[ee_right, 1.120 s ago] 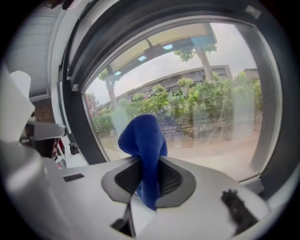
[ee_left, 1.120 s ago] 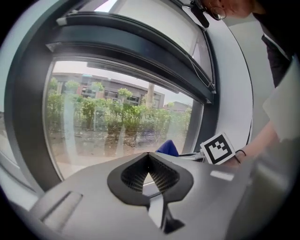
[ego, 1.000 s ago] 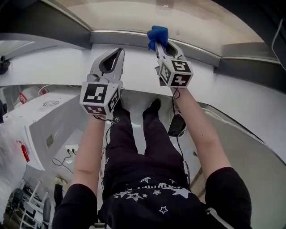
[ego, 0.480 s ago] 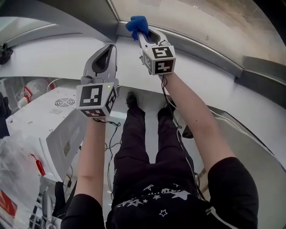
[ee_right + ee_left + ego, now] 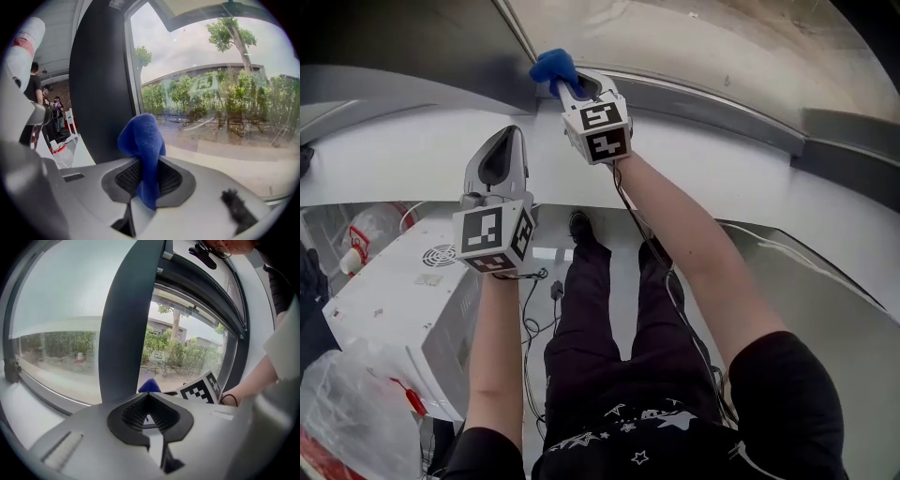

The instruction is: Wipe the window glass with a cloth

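A blue cloth [image 5: 553, 66] [image 5: 143, 140] is clamped in the clenched right gripper [image 5: 567, 84] [image 5: 147, 161], its bunched end standing at the jaws' 12 o'clock. It is by the lower corner of the window glass [image 5: 694, 42] [image 5: 211, 93]; contact with the pane cannot be told. The dark frame post [image 5: 441, 37] [image 5: 98, 93] rises at the cloth's 10 o'clock. The left gripper [image 5: 506, 136] [image 5: 149, 397], at the cloth's 7 o'clock, is clenched on nothing above the white sill [image 5: 394, 141].
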Available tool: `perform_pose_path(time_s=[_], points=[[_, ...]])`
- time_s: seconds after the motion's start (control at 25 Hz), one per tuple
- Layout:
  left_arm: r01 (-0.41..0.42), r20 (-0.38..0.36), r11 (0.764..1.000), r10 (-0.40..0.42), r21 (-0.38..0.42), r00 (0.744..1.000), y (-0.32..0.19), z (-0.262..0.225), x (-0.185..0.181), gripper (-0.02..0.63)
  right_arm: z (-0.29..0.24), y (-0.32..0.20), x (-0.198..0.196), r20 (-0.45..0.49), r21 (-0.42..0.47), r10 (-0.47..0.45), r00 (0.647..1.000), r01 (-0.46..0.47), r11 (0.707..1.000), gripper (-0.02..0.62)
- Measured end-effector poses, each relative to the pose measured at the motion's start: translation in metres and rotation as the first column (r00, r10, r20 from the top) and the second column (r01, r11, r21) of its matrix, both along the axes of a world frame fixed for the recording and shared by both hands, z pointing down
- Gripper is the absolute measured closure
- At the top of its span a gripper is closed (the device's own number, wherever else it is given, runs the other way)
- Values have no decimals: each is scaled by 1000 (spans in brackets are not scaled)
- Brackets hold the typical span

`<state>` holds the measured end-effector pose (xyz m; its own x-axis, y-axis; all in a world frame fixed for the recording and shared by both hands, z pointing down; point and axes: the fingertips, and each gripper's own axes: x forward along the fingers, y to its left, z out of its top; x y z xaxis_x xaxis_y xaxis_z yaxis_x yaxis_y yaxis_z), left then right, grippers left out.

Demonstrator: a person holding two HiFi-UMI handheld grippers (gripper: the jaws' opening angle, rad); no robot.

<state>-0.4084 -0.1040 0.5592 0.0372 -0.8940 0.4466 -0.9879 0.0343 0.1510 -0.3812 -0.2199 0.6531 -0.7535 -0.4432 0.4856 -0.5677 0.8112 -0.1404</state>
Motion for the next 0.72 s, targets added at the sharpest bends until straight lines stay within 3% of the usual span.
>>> perform_pose_path(time_s=[0.32,0.72], points=[[-25,-22,998,24,-50,999,0,18,32,597,6,-10,50,-42,-5,72,996,-73,997,522],[-146,6,988,146,-41,989,-36,-1,134,597,0,-45,204,-55,-13,269,962,-270,963,522]])
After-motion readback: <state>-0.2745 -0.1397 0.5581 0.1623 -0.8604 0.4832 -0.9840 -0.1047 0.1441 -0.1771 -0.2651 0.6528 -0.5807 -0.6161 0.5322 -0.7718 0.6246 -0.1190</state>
